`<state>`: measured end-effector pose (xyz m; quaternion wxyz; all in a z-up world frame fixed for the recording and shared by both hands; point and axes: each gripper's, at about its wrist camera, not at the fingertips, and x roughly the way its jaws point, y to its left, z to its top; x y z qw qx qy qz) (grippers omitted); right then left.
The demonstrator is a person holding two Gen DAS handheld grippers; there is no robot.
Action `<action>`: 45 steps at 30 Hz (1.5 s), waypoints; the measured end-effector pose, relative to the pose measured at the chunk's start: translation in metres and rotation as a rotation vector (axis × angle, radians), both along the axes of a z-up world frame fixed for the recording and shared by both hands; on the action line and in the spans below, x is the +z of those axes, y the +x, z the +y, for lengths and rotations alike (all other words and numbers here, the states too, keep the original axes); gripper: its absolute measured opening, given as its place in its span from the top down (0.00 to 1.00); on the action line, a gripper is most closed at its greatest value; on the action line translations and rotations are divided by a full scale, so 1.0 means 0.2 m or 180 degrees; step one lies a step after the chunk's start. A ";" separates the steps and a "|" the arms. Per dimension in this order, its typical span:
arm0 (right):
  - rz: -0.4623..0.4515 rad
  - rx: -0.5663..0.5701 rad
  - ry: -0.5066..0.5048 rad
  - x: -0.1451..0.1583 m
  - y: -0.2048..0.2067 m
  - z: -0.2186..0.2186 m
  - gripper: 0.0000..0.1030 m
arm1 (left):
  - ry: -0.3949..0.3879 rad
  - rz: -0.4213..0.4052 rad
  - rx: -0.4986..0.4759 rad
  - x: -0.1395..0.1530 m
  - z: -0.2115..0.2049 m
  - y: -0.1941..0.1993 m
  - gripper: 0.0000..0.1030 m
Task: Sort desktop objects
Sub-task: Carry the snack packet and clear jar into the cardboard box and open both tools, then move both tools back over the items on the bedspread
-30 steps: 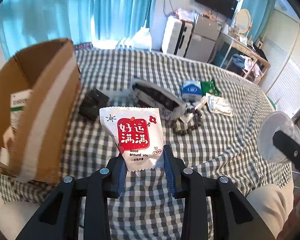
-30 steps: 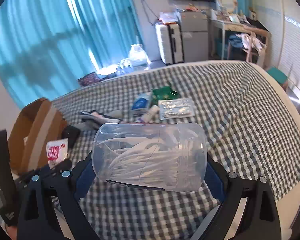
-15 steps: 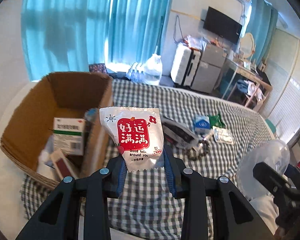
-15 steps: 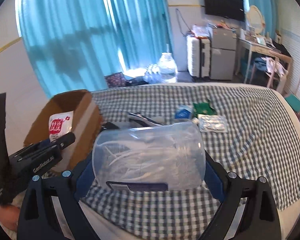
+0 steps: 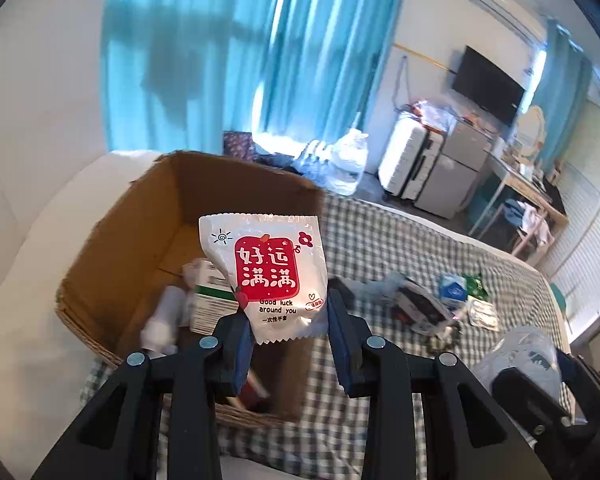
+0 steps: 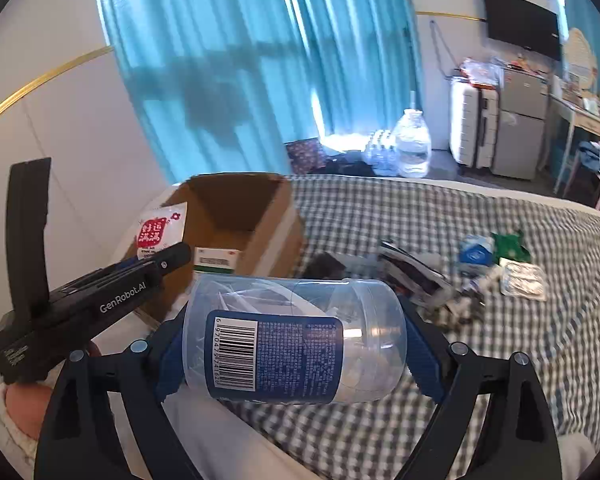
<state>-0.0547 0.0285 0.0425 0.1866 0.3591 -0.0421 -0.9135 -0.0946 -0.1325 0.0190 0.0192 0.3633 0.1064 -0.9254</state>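
Note:
My left gripper is shut on a white snack packet with a red label and holds it in the air over the open cardboard box. The box holds a green-and-white carton and a white bottle. My right gripper is shut on a clear plastic jar with a blue barcode label, held sideways above the checked cloth. The right wrist view also shows the left gripper, the packet and the box.
Loose items lie on the checked tablecloth: a patterned pouch, a blue pack, a green packet, a clear sachet and a black object. Suitcases and a water bottle stand beyond the table.
My left gripper has carried the packet left, from over the cloth to over the open box. My right gripper has moved left with the jar, which has turned its label towards me.

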 end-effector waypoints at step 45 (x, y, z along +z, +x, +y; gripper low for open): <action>-0.0117 -0.0773 -0.0318 -0.01 -0.33 0.27 0.08 | -0.0259 -0.0362 0.0144 -0.16 -0.16 -0.03 0.08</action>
